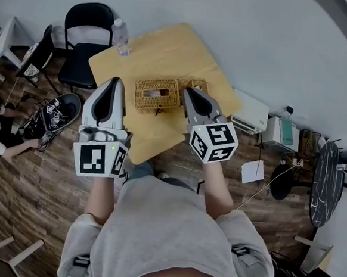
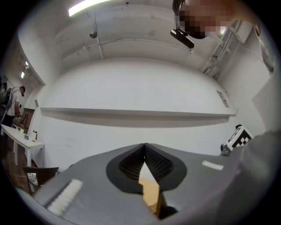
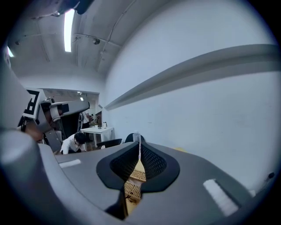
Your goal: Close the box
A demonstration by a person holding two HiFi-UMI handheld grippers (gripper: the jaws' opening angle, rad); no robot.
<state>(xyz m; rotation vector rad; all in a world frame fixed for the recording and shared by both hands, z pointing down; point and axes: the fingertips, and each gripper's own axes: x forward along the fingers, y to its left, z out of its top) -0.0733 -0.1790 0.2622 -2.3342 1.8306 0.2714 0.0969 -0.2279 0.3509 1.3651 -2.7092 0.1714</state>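
Slippage is your main risk. Your right gripper (image 1: 189,92) has its fingers clenched on what looks like a thin edge of the wicker lid (image 1: 193,83). The lid sits at the right end of the open box (image 1: 157,95), mid-counter (image 1: 168,51). Swing it over too fast or at an angle and the lid may pull free or drag the light box. Your left gripper (image 1: 114,81), fingers clenched on nothing, hovers beside the box, not bracing it.

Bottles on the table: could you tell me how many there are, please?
1: a clear bottle stands at the table's far left corner; part of the tabletop is hidden.
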